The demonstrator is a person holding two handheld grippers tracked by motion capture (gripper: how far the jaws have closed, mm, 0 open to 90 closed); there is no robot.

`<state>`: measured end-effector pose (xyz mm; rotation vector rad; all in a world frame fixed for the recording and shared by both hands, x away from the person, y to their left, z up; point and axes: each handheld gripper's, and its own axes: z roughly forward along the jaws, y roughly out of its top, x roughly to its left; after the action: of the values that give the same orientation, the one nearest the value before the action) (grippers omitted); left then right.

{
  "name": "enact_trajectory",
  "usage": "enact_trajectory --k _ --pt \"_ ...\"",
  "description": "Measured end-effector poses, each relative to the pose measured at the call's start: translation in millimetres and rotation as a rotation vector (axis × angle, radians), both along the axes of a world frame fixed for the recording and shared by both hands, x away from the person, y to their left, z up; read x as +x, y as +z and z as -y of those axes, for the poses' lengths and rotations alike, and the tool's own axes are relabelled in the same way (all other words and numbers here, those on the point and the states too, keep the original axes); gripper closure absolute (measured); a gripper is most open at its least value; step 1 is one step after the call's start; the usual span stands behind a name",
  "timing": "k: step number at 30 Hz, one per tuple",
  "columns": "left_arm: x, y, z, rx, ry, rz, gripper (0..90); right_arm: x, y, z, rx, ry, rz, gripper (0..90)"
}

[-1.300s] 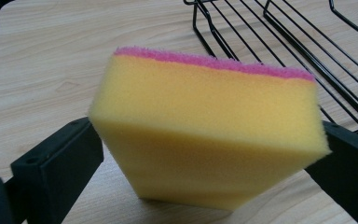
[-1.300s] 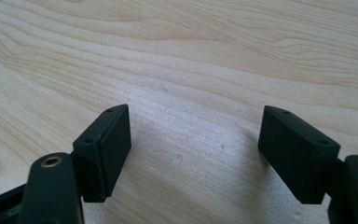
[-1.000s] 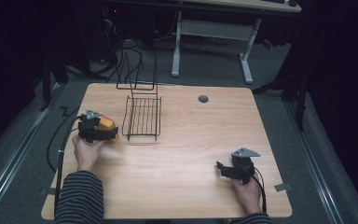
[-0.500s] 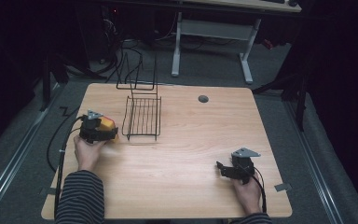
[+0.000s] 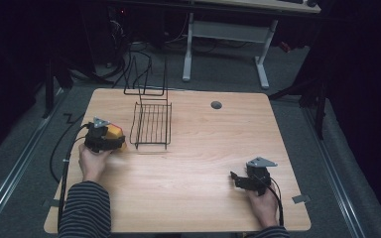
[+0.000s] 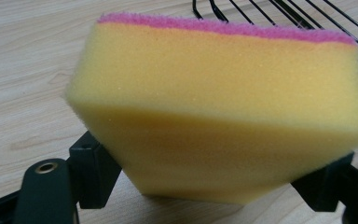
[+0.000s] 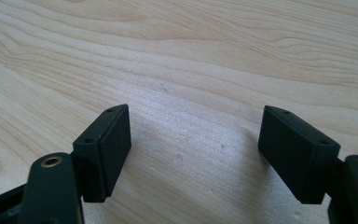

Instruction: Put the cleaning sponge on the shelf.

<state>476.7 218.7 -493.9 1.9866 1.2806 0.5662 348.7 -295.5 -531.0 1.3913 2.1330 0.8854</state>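
Observation:
A yellow sponge (image 6: 223, 107) with a pink scouring layer on top sits between the black jaws of my left gripper (image 6: 214, 186). The jaws have just been closing, and their pads now press into its sides. In the high view the left gripper (image 5: 113, 142) holds the sponge (image 5: 115, 133) at the table's left, just left of a black wire rack (image 5: 151, 126). My right gripper (image 5: 237, 179) rests at the front right of the table. Its jaws stand wide apart in the right gripper view (image 7: 196, 144), with only bare wood between them.
The light wooden table (image 5: 203, 148) has a round cable hole (image 5: 216, 105) near its far edge. A taller black wire frame (image 5: 146, 79) stands behind the rack at the far edge. Beyond lie dark floor, cables and a white desk frame (image 5: 228, 34).

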Motion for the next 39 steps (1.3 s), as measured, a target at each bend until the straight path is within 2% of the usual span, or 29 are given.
enact_trajectory --k 13,18,26,39 --pt "-8.2 12.5 -0.5 -0.024 -0.012 0.016 23.5 0.1 0.0 0.2 -0.001 0.002 0.001 25.7" --pt "-13.8 20.8 -2.7 -0.043 -0.009 0.027 23.5 0.0 0.0 0.0 0.000 0.001 0.000 25.7" --pt "-25.2 36.1 -4.5 -0.096 -0.038 0.056 23.6 0.0 0.0 0.0 0.000 0.000 0.000 25.7" --pt "-39.4 49.2 -0.6 -0.115 -0.056 0.070 23.7 0.0 0.0 0.0 0.000 0.001 0.000 25.7"
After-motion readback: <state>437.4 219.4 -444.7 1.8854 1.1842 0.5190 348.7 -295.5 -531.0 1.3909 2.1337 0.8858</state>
